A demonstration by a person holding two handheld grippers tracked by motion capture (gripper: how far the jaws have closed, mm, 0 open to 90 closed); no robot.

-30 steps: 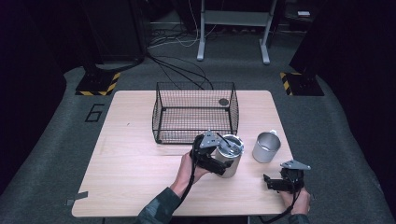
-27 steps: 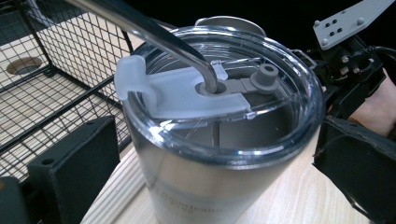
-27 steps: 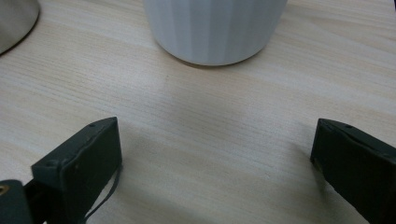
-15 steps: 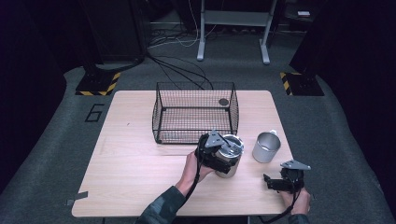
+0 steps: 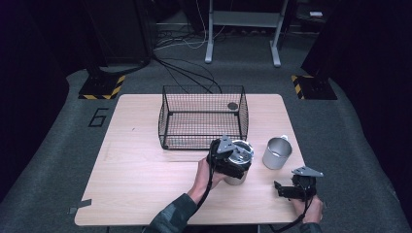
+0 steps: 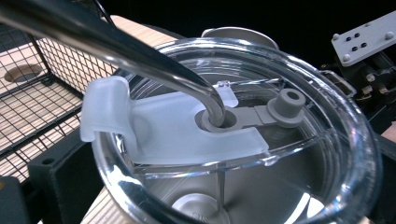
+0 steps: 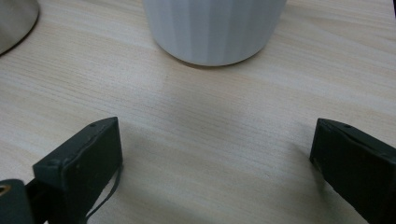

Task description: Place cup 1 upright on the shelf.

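A white tumbler (image 5: 239, 174) with a clear lid (image 6: 233, 140) and a bent metal straw (image 6: 140, 60) stands on the wooden table (image 5: 145, 174), just in front of the wire basket. My left gripper (image 5: 235, 164) is at its top, open, with one black jaw on either side of the lid (image 6: 215, 186). I cannot tell whether the jaws touch it. Near the table's front right corner my right gripper (image 5: 284, 189) rests low and open with nothing between its jaws (image 7: 215, 154). It faces the tumbler's ribbed base (image 7: 215, 28).
A black wire basket (image 5: 203, 141) stands at the middle back with a small round disc (image 5: 232, 105) in its far right corner. A steel mug (image 5: 277, 153) stands right of the tumbler. Bare wood lies to the left.
My left gripper has moved a little to the right, further over the tumbler. The tumbler, the mug and the right gripper have stayed in place.
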